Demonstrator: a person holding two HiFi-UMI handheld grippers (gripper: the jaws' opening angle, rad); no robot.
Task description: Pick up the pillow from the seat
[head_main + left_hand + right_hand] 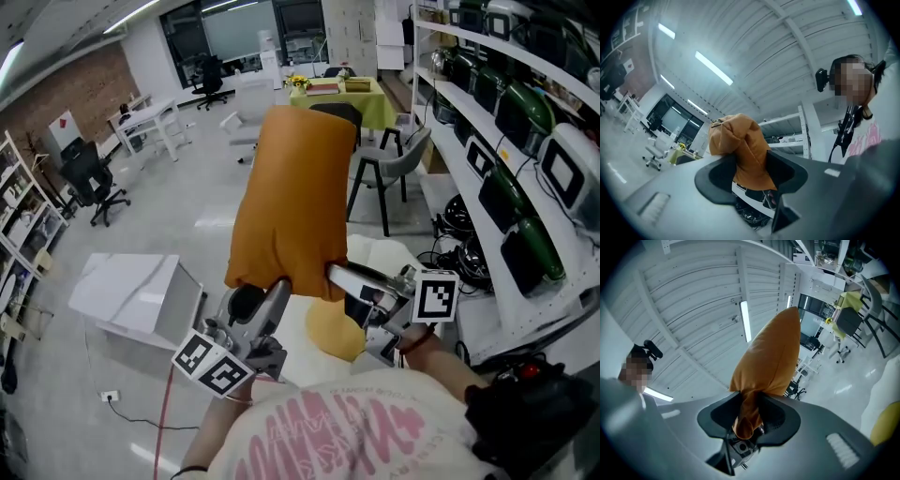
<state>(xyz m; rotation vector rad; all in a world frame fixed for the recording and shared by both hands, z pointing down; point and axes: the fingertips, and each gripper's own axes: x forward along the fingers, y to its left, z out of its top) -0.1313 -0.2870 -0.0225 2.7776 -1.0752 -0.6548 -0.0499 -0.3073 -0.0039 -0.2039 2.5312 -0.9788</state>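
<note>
Left gripper point(274, 289) and right gripper point(339, 274) hold the orange pillow point(292, 187) upright, clear above the seat point(389, 251). Left gripper view: jaws pinch one bottom corner. Right gripper view: jaws squeeze the other, sharing its weight.

We see a glossy pale floor point(187, 216) carrying a low white box point(131, 291), a grey chair point(394, 164) and black office chairs point(94, 183). White seat point(375, 255) holds a yellow cushion point(335, 335). Right-hand shelf rack point(469, 159) carries green-and-white devices point(525, 112).
</note>
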